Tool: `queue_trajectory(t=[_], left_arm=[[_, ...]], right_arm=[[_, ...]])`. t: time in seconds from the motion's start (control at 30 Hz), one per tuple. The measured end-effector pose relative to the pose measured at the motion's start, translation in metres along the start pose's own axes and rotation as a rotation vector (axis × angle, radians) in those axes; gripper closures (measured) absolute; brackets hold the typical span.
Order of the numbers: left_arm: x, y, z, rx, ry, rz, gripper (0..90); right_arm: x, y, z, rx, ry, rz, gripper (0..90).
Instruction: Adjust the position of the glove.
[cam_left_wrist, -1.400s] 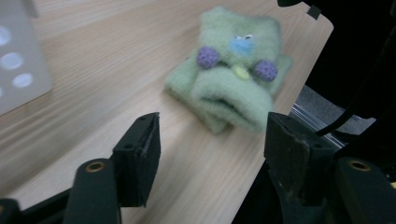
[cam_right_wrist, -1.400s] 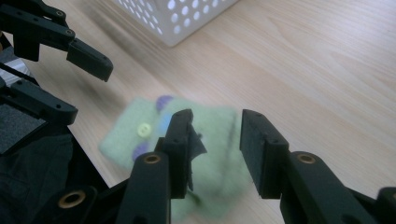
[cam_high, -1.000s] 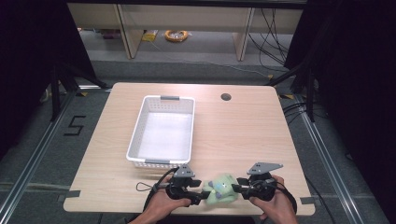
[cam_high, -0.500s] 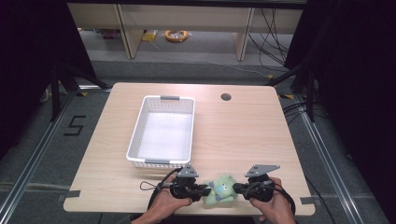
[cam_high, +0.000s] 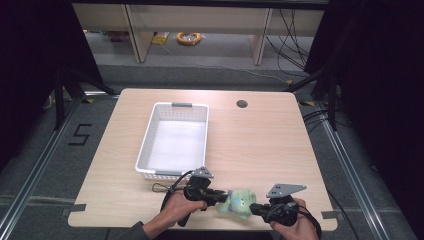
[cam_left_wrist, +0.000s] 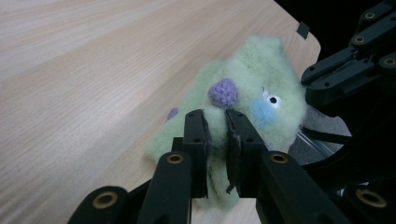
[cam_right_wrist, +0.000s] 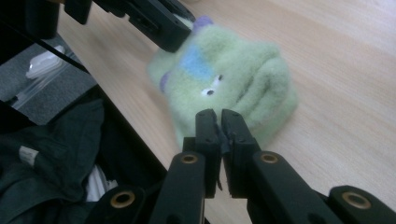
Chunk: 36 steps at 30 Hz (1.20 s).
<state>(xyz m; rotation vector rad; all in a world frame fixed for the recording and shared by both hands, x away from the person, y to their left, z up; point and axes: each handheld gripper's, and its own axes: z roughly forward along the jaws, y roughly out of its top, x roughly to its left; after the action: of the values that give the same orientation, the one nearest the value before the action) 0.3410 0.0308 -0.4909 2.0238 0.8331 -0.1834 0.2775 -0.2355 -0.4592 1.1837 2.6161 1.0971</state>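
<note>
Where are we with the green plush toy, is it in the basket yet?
Not yet. Done: both grippers have just closed on the green plush toy at the table's near edge, the left gripper pinching its fur, the right gripper pinching the other side. In hand: the toy sits gripped on the table. Left, most likely: lift it and carry it to the white basket, which has nothing in it.
</note>
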Motion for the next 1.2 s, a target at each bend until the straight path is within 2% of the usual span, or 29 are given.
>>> queue_trajectory(t=[0.1,0.13,0.17,0.23,0.27,0.3,0.33,0.37,0.4,0.43,0.47,0.5,0.57,0.67,0.7,0.73,0.77,0.83,0.87,0.9,0.93,0.97,1.0,1.03,1.07,1.1,1.13,1.17,1.2], left_arm=[[0.002,-0.002,0.003,0.002,0.012,-0.011,75.9],[0.003,-0.004,0.004,0.019,0.021,-0.019,74.6],[0.002,-0.005,0.004,0.012,0.026,-0.037,73.1],[0.003,-0.005,0.003,0.012,0.022,-0.037,64.1],[0.003,-0.006,0.001,0.003,0.046,-0.043,58.0],[0.004,-0.007,0.0,0.002,0.029,-0.046,55.4],[0.003,-0.008,-0.002,-0.009,0.057,-0.054,50.7],[0.003,-0.009,-0.004,-0.01,0.047,-0.078,46.9],[0.003,-0.009,-0.004,-0.01,0.047,-0.078,44.5],[0.002,-0.011,-0.006,-0.017,0.069,-0.077,44.5],[0.001,-0.014,-0.008,-0.02,0.069,-0.087,40.2],[0.001,-0.015,-0.009,-0.024,0.061,-0.098,38.7],[-0.001,-0.018,-0.011,-0.026,0.065,-0.105,37.8],[-0.003,-0.019,-0.011,-0.031,0.076,-0.116,37.7],[-0.003,-0.02,-0.009,-0.021,0.055,-0.123,37.7],[-0.004,-0.02,-0.008,-0.015,0.071,-0.126,37.7],[-0.004,-0.02,-0.005,-0.015,0.049,-0.136,37.8],[-0.005,-0.02,-0.002,-0.016,0.058,-0.138,38.2],[-0.005,-0.02,-0.001,-0.008,0.052,-0.136,38.2],[-0.005,-0.02,0.002,-0.001,0.072,-0.152,38.5],[-0.005,-0.021,0.004,0.001,0.067,-0.154,38.9],[-0.005,-0.021,0.004,0.001,0.067,-0.154,39.8],[-0.004,-0.021,0.006,0.012,0.053,-0.15,41.3],[-0.005,-0.022,0.009,0.002,0.062,-0.158,42.1],[-0.005,-0.022,0.009,0.002,0.062,-0.158,42.3],[-0.004,-0.022,0.009,0.017,0.055,-0.149,42.6],[-0.004,-0.022,0.01,0.017,0.076,-0.157,42.8],[-0.004,-0.022,0.01,0.017,0.082,-0.167,43.0],[-0.002,-0.022,0.011,0.009,0.058,-0.175,43.5]], right_arm=[[-0.003,-0.002,0.005,-0.007,0.0,0.02,86.5],[-0.006,-0.004,0.008,0.017,0.002,0.026,86.1],[-0.007,-0.004,0.009,0.015,-0.001,0.033,85.7],[-0.007,-0.005,0.01,0.012,-0.003,0.031,85.1],[-0.006,-0.005,0.01,-0.004,-0.002,0.057,82.0],[-0.006,-0.004,0.01,-0.007,-0.007,0.054,80.4],[-0.007,-0.003,0.007,-0.001,-0.007,0.05,76.6],[-0.007,-0.003,0.006,-0.021,-0.013,0.068,72.9],[-0.007,-0.003,0.006,-0.021,-0.013,0.068,72.9],[-0.008,-0.002,0.003,-0.023,-0.018,0.061,70.1],[-0.013,-0.001,0.0,-0.072,-0.043,0.066,59.8],[-0.015,0.0,-0.002,-0.072,-0.038,0.068,57.1],[-0.021,0.001,-0.004,-0.098,-0.042,0.095,50.8],[-0.028,0.0,0.0,-0.107,-0.017,0.115,49.8],[-0.03,-0.001,0.001,-0.099,-0.007,0.126,48.6],[-0.031,0.0,0.005,-0.087,-0.012,0.142,48.2],[-0.034,0.001,0.012,-0.074,0.002,0.144,46.6],[-0.034,0.002,0.014,-0.067,0.007,0.159,46.4],[-0.032,0.003,0.016,-0.048,0.011,0.195,46.2],[-0.036,0.004,0.022,-0.032,0.01,0.171,44.7],[-0.037,0.004,0.024,-0.023,0.003,0.162,43.9],[-0.037,0.004,0.024,-0.023,0.003,0.162,43.9],[-0.038,0.004,0.03,0.005,0.015,0.171,43.0],[-0.039,0.004,0.03,0.021,0.004,0.177,43.1],[-0.04,0.004,0.033,0.018,0.02,0.189,43.1],[-0.041,0.004,0.033,0.02,0.006,0.197,43.2],[-0.043,0.004,0.035,0.018,0.025,0.195,43.5],[-0.043,0.004,0.036,0.021,0.022,0.199,43.6],[-0.042,0.003,0.038,0.0,0.019,0.213,43.9]])
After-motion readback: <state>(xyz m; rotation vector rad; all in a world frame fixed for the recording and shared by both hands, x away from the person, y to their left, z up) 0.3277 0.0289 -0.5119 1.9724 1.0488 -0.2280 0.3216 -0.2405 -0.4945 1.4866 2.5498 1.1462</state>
